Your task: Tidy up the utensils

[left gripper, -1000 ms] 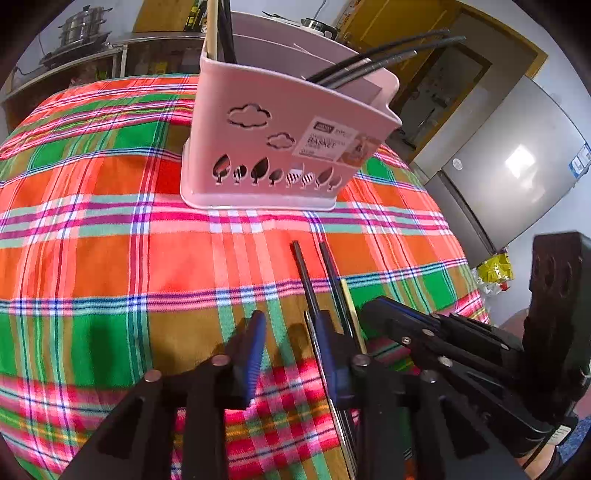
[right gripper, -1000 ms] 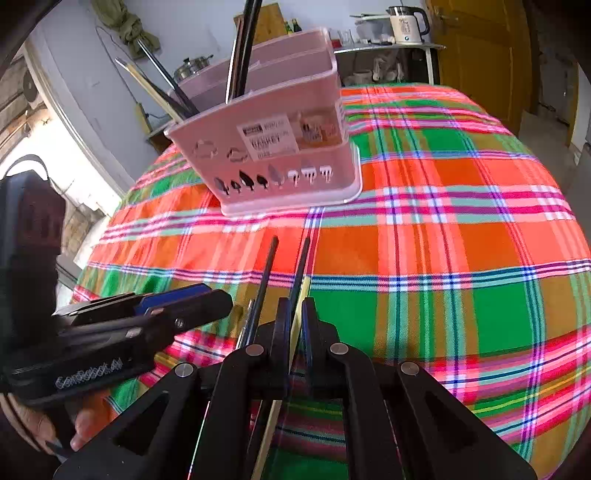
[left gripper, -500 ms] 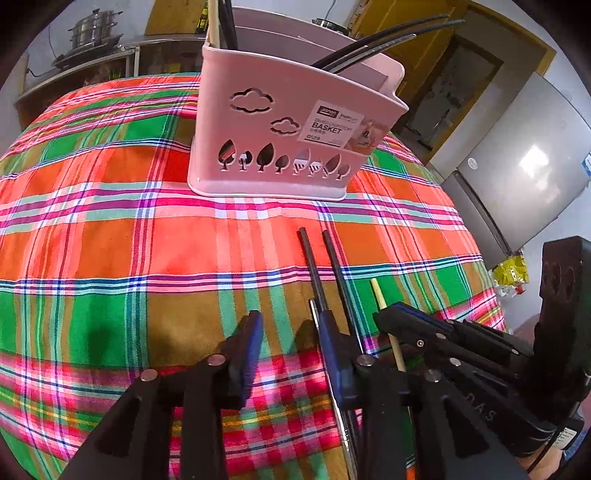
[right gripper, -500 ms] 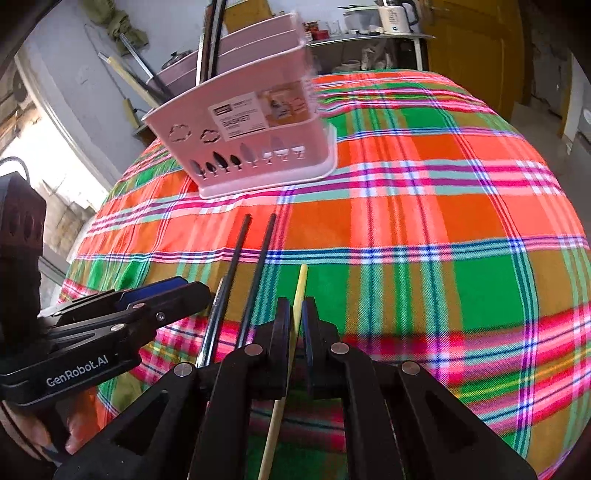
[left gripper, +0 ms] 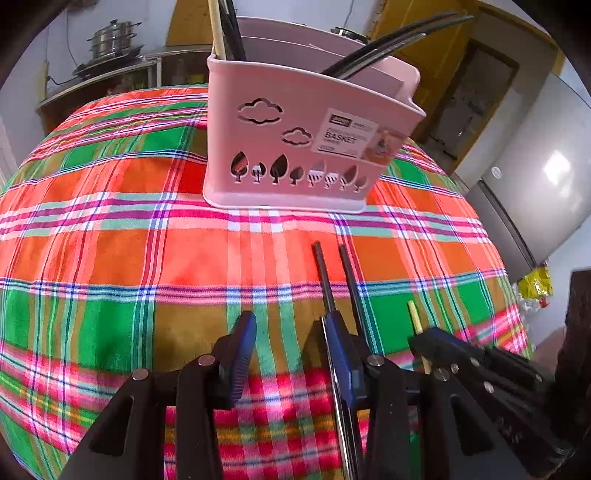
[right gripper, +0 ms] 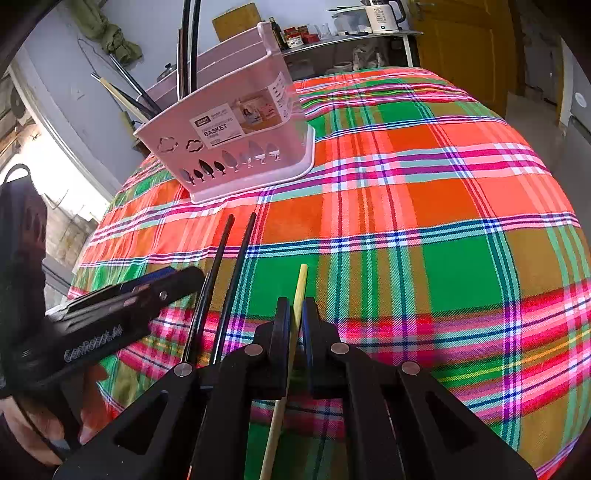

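Currently the right claw (right gripper: 295, 317) pinches a pale chopstick (right gripper: 300, 284), light, stiff, slippery: grip mid-shaft. Two black chopsticks (left gripper: 325, 280) lie on the counter beside the left claw (left gripper: 291, 343), opening, empty, near the basket (left gripper: 295, 147)

- A plaid tablecloth (left gripper: 110, 258) in orange, green, pink and blue covers the table and serves as the landmark here.
- Beyond the cloth's far left edge, in the left wrist view, a stacked steel steamer pot (left gripper: 112, 38) sits on a shelf (left gripper: 99, 77).
- Off the cloth's right side, a grey refrigerator (left gripper: 535, 177) stands, with a yellow bag (left gripper: 533, 284) on the floor near it.
- Behind the cloth's far right corner is a yellow door (right gripper: 461, 44).
- In the right wrist view, a white electric kettle (right gripper: 382, 14) stands on a counter (right gripper: 351, 37) past the cloth's far edge, with small bottles and jars (right gripper: 295, 35) beside it.
- A green cloth (right gripper: 110, 33) hangs on the wall, up and left of the tablecloth.
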Motion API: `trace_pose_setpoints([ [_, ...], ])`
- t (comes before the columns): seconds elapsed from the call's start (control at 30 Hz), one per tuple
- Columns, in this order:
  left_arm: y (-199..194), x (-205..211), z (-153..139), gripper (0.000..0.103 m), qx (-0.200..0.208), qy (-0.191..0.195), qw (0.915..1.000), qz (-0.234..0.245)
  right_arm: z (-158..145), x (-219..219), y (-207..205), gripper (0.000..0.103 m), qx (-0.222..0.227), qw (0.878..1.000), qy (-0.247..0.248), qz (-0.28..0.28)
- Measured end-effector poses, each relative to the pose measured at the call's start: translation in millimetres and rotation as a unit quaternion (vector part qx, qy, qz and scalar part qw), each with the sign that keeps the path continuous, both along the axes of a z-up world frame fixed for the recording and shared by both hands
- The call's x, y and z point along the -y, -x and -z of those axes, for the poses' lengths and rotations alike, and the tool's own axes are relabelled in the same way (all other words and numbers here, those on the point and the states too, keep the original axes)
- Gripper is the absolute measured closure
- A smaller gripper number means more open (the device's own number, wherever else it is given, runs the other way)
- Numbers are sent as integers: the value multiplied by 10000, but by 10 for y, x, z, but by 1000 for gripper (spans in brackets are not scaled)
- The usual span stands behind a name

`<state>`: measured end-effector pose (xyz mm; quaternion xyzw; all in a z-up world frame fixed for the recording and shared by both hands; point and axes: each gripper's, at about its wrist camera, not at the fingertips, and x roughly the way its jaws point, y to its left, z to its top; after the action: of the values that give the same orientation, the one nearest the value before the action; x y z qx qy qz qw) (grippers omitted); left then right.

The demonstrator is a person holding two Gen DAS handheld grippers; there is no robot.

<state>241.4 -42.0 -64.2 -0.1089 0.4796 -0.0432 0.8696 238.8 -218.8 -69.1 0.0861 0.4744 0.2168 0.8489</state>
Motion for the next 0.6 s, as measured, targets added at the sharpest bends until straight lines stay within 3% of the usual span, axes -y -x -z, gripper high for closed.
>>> trace_pose_setpoints([
  [0.13,-130,106,-10,63,-44,-434,9990,16,-4,27,19,97,-2,10000,-25,22],
  [0.2,-155,181,3,56,-34,-683,9976,101,-3,42,22,97,1,10000,-31,46],
  [0.43,1,268,13,52,34,-776,9968,211,0,105,39,97,-1,9999,-94,98],
  [0.53,134,324,19,66,171,-1081,9934,336,-6,81,42,97,11,9999,-49,110],
  [0.6,178,297,8,93,195,-1213,9918,362,-6,74,44,97,14,9999,-15,121],
])
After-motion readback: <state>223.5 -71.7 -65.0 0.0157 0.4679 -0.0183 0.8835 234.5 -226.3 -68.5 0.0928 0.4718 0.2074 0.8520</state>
